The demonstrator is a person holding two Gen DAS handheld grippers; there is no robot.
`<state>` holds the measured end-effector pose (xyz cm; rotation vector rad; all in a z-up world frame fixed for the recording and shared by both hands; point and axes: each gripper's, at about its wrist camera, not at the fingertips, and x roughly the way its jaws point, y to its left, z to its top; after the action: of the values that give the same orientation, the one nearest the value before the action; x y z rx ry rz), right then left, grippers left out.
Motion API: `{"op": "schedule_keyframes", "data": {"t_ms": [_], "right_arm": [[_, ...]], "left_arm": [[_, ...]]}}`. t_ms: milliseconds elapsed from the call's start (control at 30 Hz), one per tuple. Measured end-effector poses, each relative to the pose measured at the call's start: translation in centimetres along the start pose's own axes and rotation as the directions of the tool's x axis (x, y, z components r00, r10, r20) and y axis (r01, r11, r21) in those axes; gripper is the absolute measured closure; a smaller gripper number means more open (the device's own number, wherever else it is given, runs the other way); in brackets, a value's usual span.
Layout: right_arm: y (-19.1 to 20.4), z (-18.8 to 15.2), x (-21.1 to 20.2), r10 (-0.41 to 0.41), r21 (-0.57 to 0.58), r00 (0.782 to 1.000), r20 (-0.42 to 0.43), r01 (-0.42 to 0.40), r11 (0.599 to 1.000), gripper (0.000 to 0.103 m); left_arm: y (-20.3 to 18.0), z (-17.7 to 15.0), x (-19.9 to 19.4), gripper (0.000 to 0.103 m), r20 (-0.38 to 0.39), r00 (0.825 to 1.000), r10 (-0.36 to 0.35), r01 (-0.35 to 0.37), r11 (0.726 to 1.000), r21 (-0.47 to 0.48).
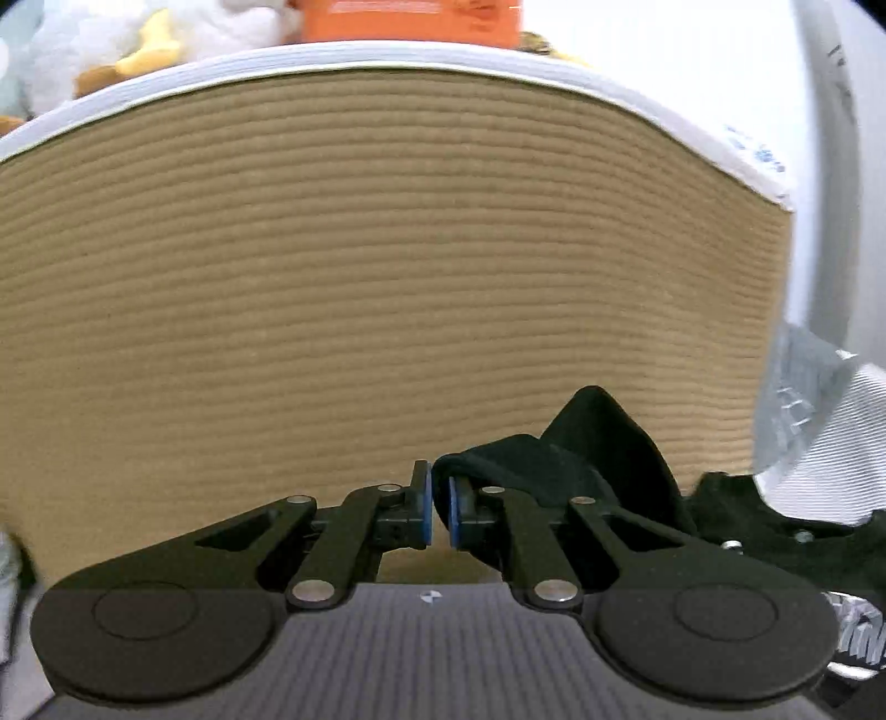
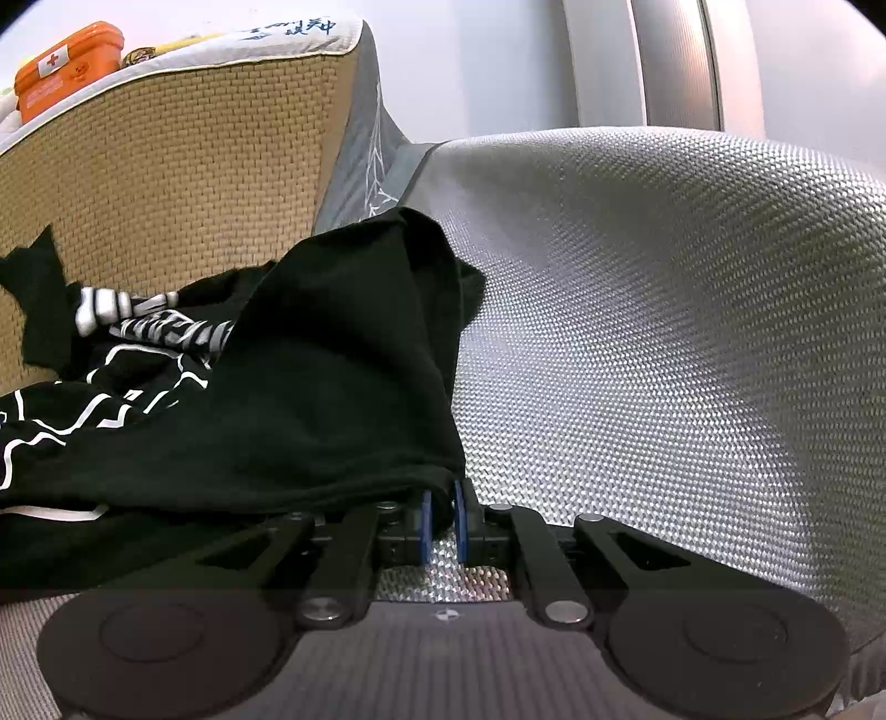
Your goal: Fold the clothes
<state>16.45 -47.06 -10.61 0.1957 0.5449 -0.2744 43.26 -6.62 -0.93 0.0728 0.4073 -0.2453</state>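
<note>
- Across the right wrist view, a grey woven surface [image 2: 664, 332] fills the right and lower part; the clothes lie on it.
- Beside it, a tall tan ribbed mattress side [image 1: 387, 266] with a white top edge rises like a wall and fills most of the left wrist view; it also stands at the upper left of the right wrist view.
- A black T-shirt [image 2: 332, 376] with white line print lies rumpled on the grey surface, against the foot of the tan side, with one fold standing up in a peak.
- The right hand-held gripper [image 2: 441, 520] is clamped on the near hem of the black T-shirt; black cloth sits between its blue pads [image 2: 426, 526], which stand only slightly apart.
- The left hand-held gripper [image 1: 437, 512] is closed on another edge of the same garment: a roll of black cloth drapes over its right finger and down between the blue pads, and the loose end peaks up against the tan side.
- On top of the mattress, an orange first-aid box [image 2: 66, 66] with a white cross label sits at the far edge.
- A white plush toy [image 1: 138, 44] with yellow parts lies just left of the orange box in the left wrist view.
</note>
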Motion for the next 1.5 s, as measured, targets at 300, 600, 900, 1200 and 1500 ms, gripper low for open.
{"op": "schedule_keyframes", "data": {"t_ms": [300,600,900,1200,1500], "right_arm": [[1.2,0.9,0.4,0.032,-0.039,0.999,0.000,-0.032,0.999,0.093],[4.1,1.7,1.1,0.119,-0.089,0.993,-0.007,-0.119,0.989,0.093],[9.2,3.4,4.1,0.208,-0.147,0.978,-0.020,-0.208,0.967,0.093],[12.8,4.9,7.8,0.260,-0.103,0.964,-0.058,-0.264,0.959,0.093],[16.5,6.7,10.5,0.286,-0.142,0.955,-0.079,-0.295,0.945,0.093]], "left_arm": [[5.3,-2.5,-0.3,0.096,-0.064,0.992,0.110,-0.112,0.993,-0.033],[11.7,-4.2,-2.9,0.095,-0.095,0.975,0.202,-0.210,0.974,-0.086],[17.9,-6.5,-7.8,0.095,-0.139,0.944,0.298,-0.314,0.943,-0.109],[22.9,-8.8,-12.5,0.095,-0.181,0.919,0.350,-0.372,0.922,-0.108],[26.3,-10.6,-16.1,0.094,-0.203,0.896,0.395,-0.422,0.899,-0.117]]}}
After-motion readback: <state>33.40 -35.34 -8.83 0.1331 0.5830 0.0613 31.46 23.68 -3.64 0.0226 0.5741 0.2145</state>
